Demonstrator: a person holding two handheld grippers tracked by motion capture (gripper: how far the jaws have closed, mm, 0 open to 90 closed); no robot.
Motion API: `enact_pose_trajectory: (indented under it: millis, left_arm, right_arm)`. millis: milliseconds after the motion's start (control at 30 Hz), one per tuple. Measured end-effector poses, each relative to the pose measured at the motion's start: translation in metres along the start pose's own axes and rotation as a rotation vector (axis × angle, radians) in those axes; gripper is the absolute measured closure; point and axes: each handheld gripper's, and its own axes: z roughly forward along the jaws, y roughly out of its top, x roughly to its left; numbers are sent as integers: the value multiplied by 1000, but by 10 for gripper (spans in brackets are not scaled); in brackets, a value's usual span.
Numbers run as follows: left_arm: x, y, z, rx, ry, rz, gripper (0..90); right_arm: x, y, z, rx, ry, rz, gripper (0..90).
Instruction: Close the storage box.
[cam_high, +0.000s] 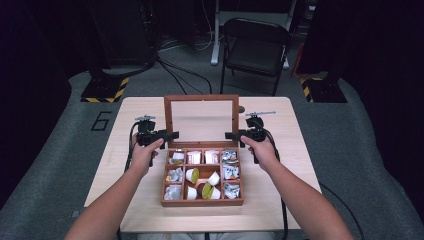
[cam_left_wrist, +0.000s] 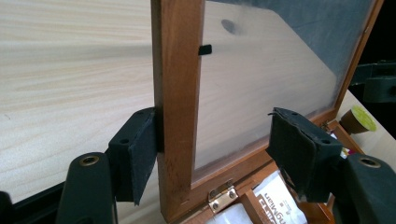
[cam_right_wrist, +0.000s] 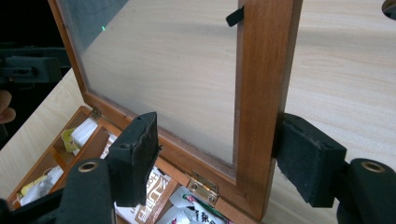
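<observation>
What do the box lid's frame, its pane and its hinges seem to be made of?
Frame: reddish-brown wood with a smooth stain; faint grain shows. Pane: clear glass or plastic, slightly hazy; the table shows through it. Hinges: yellow metal, probably brass; they are shiny and held by screws.

Looks like a lab or recording studio, not a home. Dark curtained surroundings all round. Grey carpeted floor (cam_high: 60, 150) with a number marked on it beside the pale wooden surface (cam_high: 280, 130). Black stand bases edged in yellow-and-black hazard tape (cam_high: 106, 90) at both far corners. Cables (cam_high: 185, 70) trail across the floor toward equipment racks. One empty black folding chair (cam_high: 255, 47) faces the surface.
</observation>
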Motion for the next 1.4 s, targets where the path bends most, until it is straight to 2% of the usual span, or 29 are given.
enact_pose_trajectory:
  millis: [67, 133, 267, 367, 433, 500, 633, 800, 1100, 1233, 1400]
  left_arm:
    - [-3, 0, -3, -7, -7, 11, 333]
    - [-6, 1, -6, -12, -15, 13, 333]
    - [-12, 4, -16, -69, -40, 32, 369]
    - [-22, 5, -23, -88, -43, 79, 395]
    - [-27, 4, -27, -84, -30, 115, 381]
    - [-32, 4, -31, -85, -24, 141, 377]
    - [-35, 4, -37, -92, -45, 146, 364]
    - [-36, 5, -43, -108, -61, 144, 353]
    - [-46, 8, -52, -102, -47, 165, 346]
    - [-51, 10, -57, -93, -40, 166, 343]
    - [-55, 9, -64, -92, -42, 172, 339]
  right_arm:
    - [3, 0, -4, -2, -1, -21, 312]
    - [5, -1, -8, -19, 2, -20, 321]
    - [10, 0, -18, -52, 18, -37, 362]
    - [18, -1, -22, -52, 17, -56, 371]
    - [23, -1, -25, -58, 13, -79, 369]
    - [27, -3, -27, -62, 13, -80, 369]
    - [30, -5, -31, -64, 10, -103, 364]
    - [32, -5, -34, -65, 23, -104, 361]
    - [39, -3, -44, -70, 15, -117, 356]
    - [49, 0, -53, -79, -1, -128, 356]
    - [55, 0, -59, -68, -6, -152, 354]
